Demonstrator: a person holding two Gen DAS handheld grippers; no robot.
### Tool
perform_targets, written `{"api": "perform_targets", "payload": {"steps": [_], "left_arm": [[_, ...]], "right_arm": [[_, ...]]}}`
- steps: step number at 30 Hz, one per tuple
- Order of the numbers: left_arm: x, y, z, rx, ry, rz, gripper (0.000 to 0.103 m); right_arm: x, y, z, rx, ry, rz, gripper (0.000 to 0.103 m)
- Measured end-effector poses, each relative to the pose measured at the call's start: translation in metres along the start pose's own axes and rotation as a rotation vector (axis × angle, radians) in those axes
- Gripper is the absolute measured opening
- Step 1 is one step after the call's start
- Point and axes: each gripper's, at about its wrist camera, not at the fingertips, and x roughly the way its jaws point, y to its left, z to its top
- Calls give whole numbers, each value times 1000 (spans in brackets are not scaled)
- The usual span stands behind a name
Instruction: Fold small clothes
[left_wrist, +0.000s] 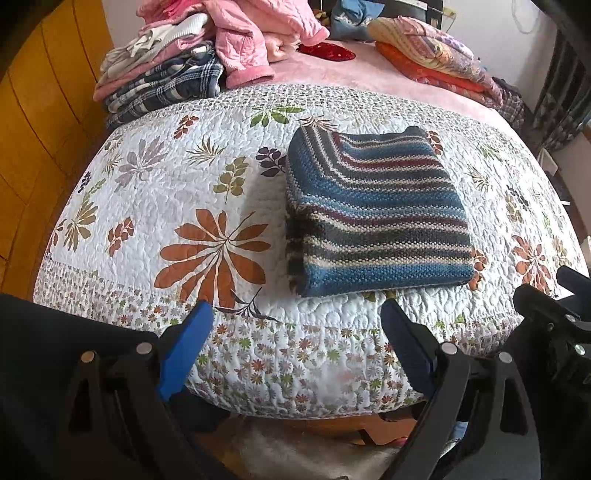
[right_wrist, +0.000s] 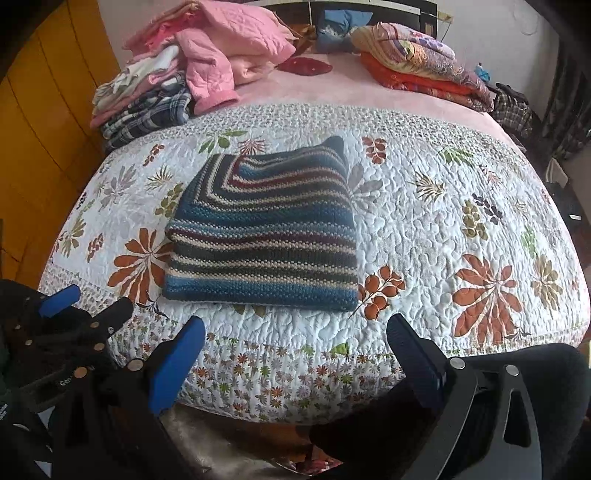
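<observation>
A striped knit sweater (left_wrist: 373, 214) (right_wrist: 266, 232) in blue, maroon and cream lies folded into a flat rectangle on the floral quilt (left_wrist: 177, 192) (right_wrist: 443, 229). My left gripper (left_wrist: 297, 314) hovers open over the quilt's near edge, just short of the sweater, with nothing between its blue fingers. My right gripper (right_wrist: 295, 328) is open too, held back from the sweater's near hem and empty. The right gripper's black frame shows at the right edge of the left wrist view, and the left gripper's frame at the lower left of the right wrist view.
A pile of pink and plaid clothes (left_wrist: 192, 62) (right_wrist: 177, 74) sits at the far left of the bed. Folded bedding in orange and patterned cloth (left_wrist: 436, 55) (right_wrist: 417, 62) lies at the far right. A yellow wooden wall (left_wrist: 40, 110) flanks the left side.
</observation>
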Motion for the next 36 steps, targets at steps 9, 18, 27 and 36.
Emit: {"api": "perform_targets", "payload": {"steps": [9,18,27,36], "left_arm": [[-4,-6,4,9,-14,11,91],[-1,-8,4,18,-7,20,91],[0,-8,5,22,-6,27,91],[1,-8,5,19,-3,26,91]], "right_arm": [[-2,1,3,-17,-6,-44,99],[4,-3,4,-2,9,-28,99],[5,-4,5,0,8,-23,99],[7,-4,5,9,8,-21,99]]}}
